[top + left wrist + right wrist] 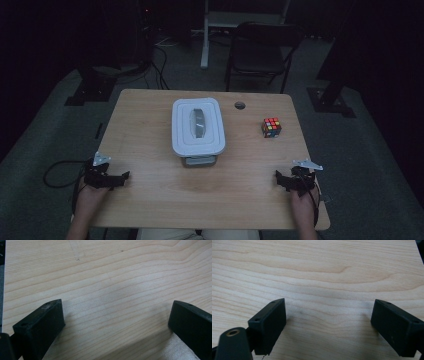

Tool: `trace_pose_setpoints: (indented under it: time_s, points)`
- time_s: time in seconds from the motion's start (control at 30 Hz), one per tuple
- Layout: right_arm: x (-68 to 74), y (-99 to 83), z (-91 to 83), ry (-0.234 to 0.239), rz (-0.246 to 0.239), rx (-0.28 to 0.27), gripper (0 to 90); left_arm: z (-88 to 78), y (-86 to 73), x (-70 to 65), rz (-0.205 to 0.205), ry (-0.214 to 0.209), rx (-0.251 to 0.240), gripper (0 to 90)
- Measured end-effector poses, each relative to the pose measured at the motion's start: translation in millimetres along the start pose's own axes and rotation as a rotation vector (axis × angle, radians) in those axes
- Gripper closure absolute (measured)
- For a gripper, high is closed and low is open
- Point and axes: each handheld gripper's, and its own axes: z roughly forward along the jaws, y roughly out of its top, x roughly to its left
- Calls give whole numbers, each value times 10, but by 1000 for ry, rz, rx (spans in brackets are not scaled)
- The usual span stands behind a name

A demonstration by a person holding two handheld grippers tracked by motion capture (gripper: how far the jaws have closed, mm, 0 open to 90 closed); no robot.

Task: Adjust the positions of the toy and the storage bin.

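Observation:
A white lidded plastic box (198, 126) with a grey handle in its lid sits at the middle of the wooden table (150, 200). To its right stands a colourful puzzle cube (271, 127). My left gripper (125, 176) rests low at the table's front left corner, open, with bare wood between its jaws (116, 312). At the front right corner my right gripper (278, 176) is also open over bare wood (328, 312). Both are far from the box and the cube.
A round cable hole (240, 105) lies in the tabletop behind the box. A dark chair (260, 50) and stand legs are on the carpet beyond the table. A cable (55, 172) loops off the left gripper past the table's left edge.

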Motion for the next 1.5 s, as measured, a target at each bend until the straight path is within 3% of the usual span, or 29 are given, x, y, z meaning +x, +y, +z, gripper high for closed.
trace_pose_setpoints:
  time_s: [0.3, 0.77, 0.87, 0.97, 1.0, 1.13, 1.33, 1.5]
  points:
    - [13, -39, -41, 20, -17, 1, 130, 18, 22, -12, -8, 7, 1, 11]
    - [103, -19, -23, -11, 11, 3, 125, 108, 122, -104, -41, 37, 2, 12]
    - [181, -5, -19, 12, -5, 7, 126, 146, 180, -160, -23, 24, 7, 11]
    - [258, 35, -19, 86, -4, 1, 126, 146, 233, -183, -9, 13, -1, 11]
    - [258, 35, -19, 86, -4, 1, 126, 145, 262, -193, -6, 16, -9, 11]
    - [407, 166, 29, 200, 5, -35, 136, 172, 387, -243, -4, -6, -44, 11]
    - [637, 330, 94, 197, -71, -45, 137, 211, 495, -296, 12, -25, -65, 11]
    - [868, 491, 205, 235, -112, -47, 133, 257, 627, -373, 32, -61, -91, 11]
